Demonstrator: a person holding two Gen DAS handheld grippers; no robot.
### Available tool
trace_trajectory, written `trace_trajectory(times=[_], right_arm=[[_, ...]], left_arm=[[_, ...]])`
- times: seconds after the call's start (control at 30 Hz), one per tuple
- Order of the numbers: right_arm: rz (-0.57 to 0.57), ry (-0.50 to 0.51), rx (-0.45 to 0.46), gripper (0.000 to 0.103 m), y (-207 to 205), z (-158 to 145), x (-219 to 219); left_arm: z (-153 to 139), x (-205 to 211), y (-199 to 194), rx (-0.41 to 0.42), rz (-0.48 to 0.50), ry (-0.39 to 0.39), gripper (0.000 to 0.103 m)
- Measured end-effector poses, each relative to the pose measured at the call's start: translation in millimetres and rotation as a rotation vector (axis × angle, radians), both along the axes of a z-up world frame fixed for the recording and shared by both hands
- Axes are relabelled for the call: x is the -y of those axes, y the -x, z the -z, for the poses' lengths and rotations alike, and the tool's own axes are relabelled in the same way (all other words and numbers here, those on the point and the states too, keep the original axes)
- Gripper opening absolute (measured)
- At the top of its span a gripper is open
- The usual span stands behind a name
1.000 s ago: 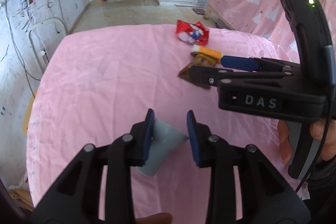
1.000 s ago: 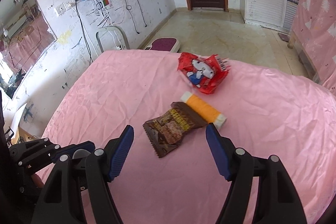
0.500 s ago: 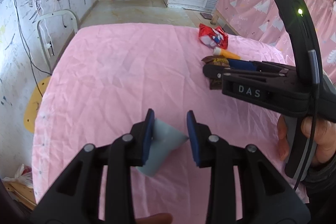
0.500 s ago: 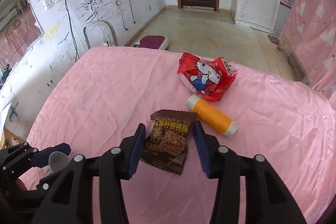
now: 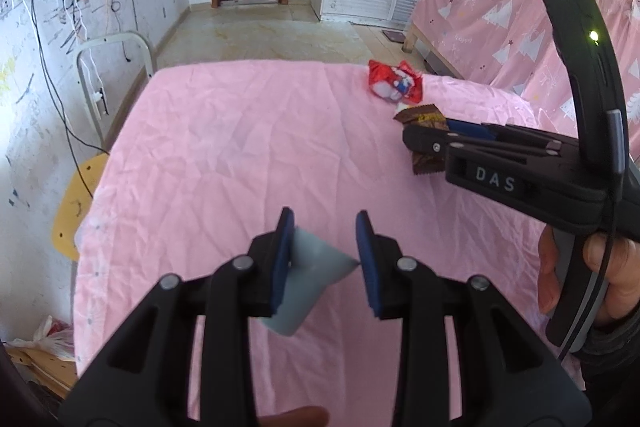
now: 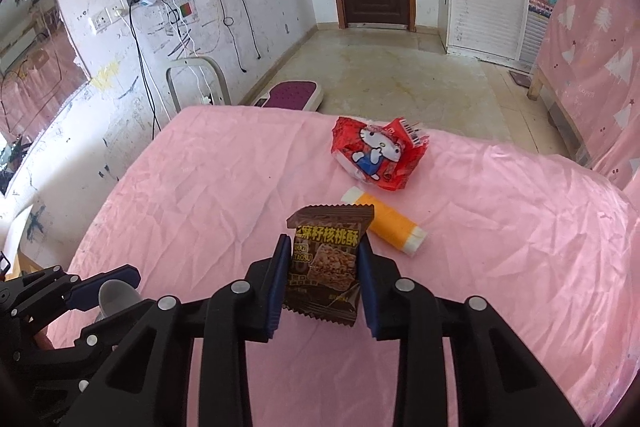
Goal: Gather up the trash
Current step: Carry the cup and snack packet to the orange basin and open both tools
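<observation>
Bed (image 6: 208, 187) under a wrinkled pink sheet, red Hello Kitty snack bag (image 6: 378, 155) lying near its far edge, orange roll with white ends (image 6: 390, 223) just nearer, right of middle

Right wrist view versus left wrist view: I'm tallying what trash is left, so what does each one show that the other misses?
Only the right wrist view shows the orange roll lying on the pink sheet and the brown wrapper's printed front.

Only the left wrist view shows the hand gripping the right gripper's handle.

Both show the red snack bag, the brown snack wrapper clamped in the right gripper, whose jaws have just been closing, and the grey cup in the left gripper.
</observation>
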State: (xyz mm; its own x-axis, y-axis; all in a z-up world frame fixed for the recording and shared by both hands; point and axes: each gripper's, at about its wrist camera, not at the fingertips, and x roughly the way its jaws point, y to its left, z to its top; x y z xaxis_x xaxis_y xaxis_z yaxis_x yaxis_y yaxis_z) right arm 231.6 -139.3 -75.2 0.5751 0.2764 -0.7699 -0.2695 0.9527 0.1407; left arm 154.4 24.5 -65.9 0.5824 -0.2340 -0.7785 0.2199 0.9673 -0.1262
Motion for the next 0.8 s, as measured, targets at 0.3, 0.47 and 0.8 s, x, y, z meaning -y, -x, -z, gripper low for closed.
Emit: trace_trajectory(times=[0.3,0.47,0.8], right_arm=[[0.049,-0.043,0.052,0.022,28.6,-24.5,49.8],[0.087,-0.07,0.086,0.022,43.7,-34.8,88.7],[0.154,-0.118,0.147,0.022,70.8,-50.6,159.3]], left_arm=[[-20.9,32.0,12.8,0.04,0.024,-0.043,0.03],[-29.8,57.8,17.4,0.057,0.044,-0.072,0.03],[-49.7,116.5,26.9,0.105,0.099,-0.123,0.03]])
